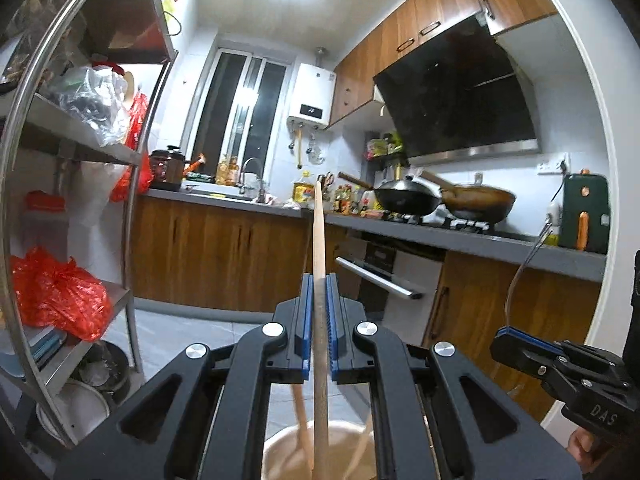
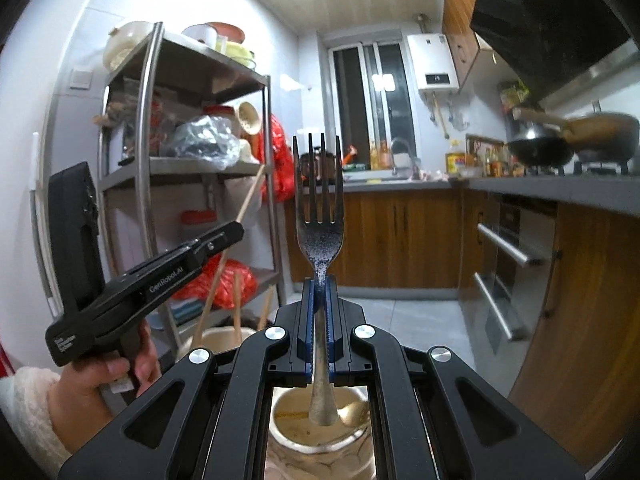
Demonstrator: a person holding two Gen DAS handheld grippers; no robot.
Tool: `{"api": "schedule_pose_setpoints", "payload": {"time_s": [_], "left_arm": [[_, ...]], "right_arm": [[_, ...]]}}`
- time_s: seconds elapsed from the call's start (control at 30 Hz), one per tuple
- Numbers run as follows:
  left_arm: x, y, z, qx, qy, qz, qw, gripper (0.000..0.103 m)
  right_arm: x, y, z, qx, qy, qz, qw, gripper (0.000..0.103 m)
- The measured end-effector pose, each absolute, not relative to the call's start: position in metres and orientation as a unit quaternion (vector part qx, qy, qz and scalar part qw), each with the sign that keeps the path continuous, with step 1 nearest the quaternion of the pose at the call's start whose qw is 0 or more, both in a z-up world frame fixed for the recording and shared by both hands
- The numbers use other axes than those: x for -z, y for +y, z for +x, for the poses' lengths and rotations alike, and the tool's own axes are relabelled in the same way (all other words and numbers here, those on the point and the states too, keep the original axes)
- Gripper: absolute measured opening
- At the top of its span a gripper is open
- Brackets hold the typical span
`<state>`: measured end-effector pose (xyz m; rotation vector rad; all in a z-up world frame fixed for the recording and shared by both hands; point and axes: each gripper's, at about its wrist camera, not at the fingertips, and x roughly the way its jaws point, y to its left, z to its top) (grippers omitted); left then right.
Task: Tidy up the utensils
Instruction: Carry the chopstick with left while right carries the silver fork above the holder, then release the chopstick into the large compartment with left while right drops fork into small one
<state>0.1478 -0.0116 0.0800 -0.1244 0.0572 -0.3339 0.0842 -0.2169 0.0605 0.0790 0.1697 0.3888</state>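
Midway: left tool [image 1: 319, 320] clenches a chopstick [image 1: 318, 248], right tool [image 2: 319, 316] a fork [image 2: 320, 220], both above the holder [image 2: 320, 432]; neither dropped in yet.

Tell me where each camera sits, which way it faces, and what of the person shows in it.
Left wrist view: sits on the left gripper, looking along a clamped chopstick toward the sink counter and stove; the right gripper shows at lower right.
Right wrist view: sits on the right gripper, looking along an upright fork toward the window; the person's left hand holds the left gripper.
Both share the shelf rack, the woks, and a utensil cup below.
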Motion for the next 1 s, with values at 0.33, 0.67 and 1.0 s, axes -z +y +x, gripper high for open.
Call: {"api": "schedule_pose_setpoints", "payload": {"time_s": [0.33,0.67,1.0], "left_arm": [[-0.057,-0.003,0.128,0.163,0.069,-0.036,0.984,0.006],[-0.043,-0.001,0.117,0.169,0.123,-0.013,0.978,0.006],[-0.037,-0.003,0.118,0.164,0.139,0.002,0.976,0.006]], "right_arm": [[-0.032,-0.212,0.086,-0.19,0.127,0.019,0.973,0.006],[-0.014,-0.21,0.085,-0.184,0.168,0.01,0.968,0.006],[-0.008,-0.21,0.085,-0.176,0.183,0.007,0.967,0.006]]}}
